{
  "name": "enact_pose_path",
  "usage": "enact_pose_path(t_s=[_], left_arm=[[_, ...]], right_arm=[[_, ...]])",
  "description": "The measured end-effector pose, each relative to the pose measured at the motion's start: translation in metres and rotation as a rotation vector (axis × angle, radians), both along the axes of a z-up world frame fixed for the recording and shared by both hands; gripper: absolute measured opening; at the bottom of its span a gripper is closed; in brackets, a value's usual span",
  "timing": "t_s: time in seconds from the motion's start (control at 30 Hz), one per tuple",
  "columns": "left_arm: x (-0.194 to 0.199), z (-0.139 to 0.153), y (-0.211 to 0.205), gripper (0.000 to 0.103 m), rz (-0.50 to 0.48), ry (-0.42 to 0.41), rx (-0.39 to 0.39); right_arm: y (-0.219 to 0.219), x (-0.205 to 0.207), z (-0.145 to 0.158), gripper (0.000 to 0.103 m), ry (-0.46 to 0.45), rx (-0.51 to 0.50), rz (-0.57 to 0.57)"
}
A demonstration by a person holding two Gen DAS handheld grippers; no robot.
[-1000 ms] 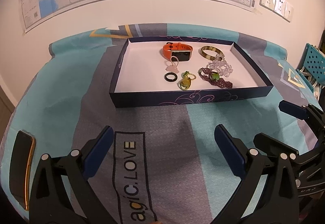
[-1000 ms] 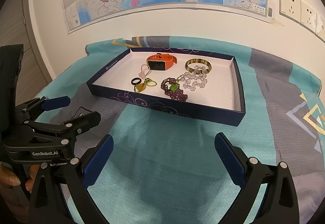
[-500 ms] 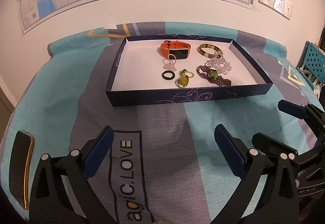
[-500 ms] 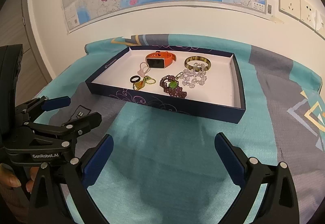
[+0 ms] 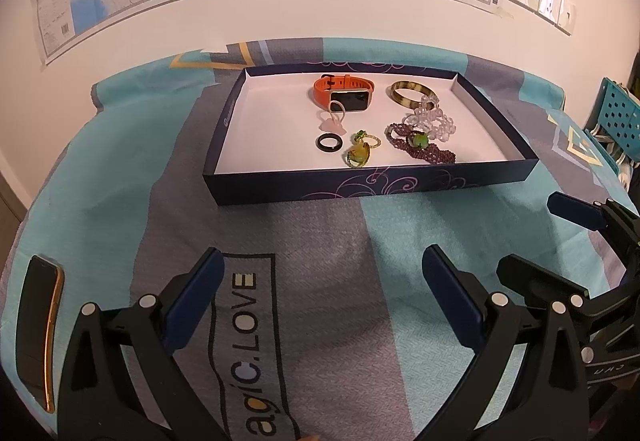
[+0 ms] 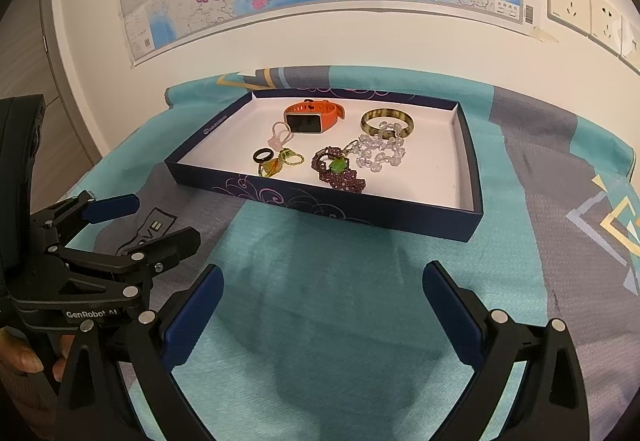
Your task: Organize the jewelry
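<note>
A dark blue tray with a white floor lies on the cloth. In it lie an orange smartwatch, a brown bangle, clear beads, a purple bead bracelet with a green stone, a black ring, a yellow-green ring and a pink charm. My left gripper and my right gripper are both open and empty, short of the tray's near wall.
A teal and grey cloth covers the table. A dark phone with a gold edge lies at the left. A blue perforated basket stands at the far right. A map and wall sockets are behind.
Both grippers have drawn back slightly from the tray, which sits a little higher and smaller in both views. Both stay open and empty.
</note>
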State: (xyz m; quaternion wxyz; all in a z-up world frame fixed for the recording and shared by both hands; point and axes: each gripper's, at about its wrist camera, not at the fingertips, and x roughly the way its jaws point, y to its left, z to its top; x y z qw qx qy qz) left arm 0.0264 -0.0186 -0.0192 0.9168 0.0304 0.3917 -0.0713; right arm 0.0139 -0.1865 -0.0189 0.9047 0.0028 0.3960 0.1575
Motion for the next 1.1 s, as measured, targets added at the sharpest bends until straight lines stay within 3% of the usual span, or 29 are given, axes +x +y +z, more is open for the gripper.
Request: enact_pose_path(t_s=[1.1], left_arm=[[-0.0004,-0.0037,-0.0026,0.098,-0.004,0.006,-0.001]], right_arm=[[-0.0024,0.0022,0.0003,0.096,0.002,0.006,-0.005]])
